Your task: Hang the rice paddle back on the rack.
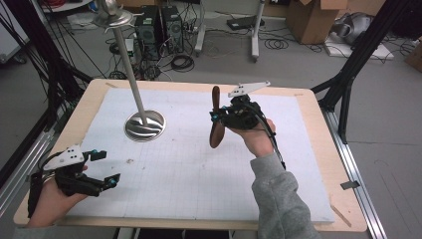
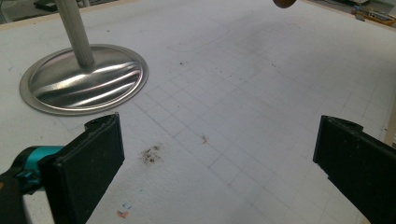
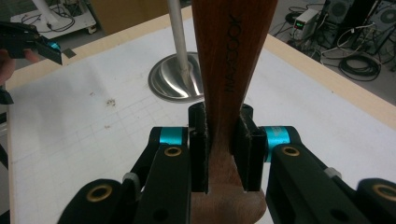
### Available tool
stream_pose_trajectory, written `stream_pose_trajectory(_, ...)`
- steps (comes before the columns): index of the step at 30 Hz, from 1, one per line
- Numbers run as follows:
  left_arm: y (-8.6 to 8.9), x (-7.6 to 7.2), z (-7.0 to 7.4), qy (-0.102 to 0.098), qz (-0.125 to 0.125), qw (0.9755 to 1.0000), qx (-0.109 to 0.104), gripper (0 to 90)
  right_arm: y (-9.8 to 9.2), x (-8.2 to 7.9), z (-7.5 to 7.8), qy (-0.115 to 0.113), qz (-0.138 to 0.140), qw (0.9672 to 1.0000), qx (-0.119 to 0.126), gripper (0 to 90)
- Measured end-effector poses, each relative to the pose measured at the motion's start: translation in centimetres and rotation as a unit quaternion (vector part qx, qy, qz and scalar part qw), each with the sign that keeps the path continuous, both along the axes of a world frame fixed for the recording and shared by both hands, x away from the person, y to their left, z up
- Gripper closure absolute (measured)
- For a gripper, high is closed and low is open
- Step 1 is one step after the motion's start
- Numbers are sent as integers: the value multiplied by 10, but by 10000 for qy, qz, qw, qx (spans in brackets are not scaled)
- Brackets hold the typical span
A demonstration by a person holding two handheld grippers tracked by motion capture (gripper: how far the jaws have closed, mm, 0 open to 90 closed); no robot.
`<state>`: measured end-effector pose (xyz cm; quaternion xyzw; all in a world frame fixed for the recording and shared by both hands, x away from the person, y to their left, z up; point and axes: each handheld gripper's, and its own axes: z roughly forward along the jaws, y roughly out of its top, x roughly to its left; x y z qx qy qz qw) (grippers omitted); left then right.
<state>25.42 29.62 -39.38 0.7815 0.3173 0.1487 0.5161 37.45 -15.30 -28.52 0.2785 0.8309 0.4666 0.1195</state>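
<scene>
Clamping the wooden utensil [image 3: 227, 70], right gripper [image 3: 224, 154] jaws narrow.

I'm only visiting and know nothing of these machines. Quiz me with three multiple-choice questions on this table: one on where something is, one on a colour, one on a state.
1. Where is the wooden utensil?
A. lying on the white mat
B. clamped in the right gripper, lifted off the table
C. hanging from the metal stand

2. What colour is the stand's round base?
A. shiny silver
B. red
C. black

3. How is the left gripper?
A. shut on the stand's pole
B. shut on the utensil
C. open, holding nothing

Answers: 1 B, the right gripper view shows its fingers pressing the wood from both sides. 2 A, it gleams like polished metal. 3 C, the left gripper view shows bare mat between its fingers.
</scene>
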Motion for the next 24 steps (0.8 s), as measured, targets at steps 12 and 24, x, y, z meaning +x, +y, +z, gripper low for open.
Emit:
stream_pose_trajectory(12,3,-2,0,-1,-8,10000,4,23,20,14,13,-92,75,9999,-83,778)
stream_pose_trajectory(24,5,-4,-5,73,52,10000,-8,23,34,19,27,-230,123,9997,-40,778)
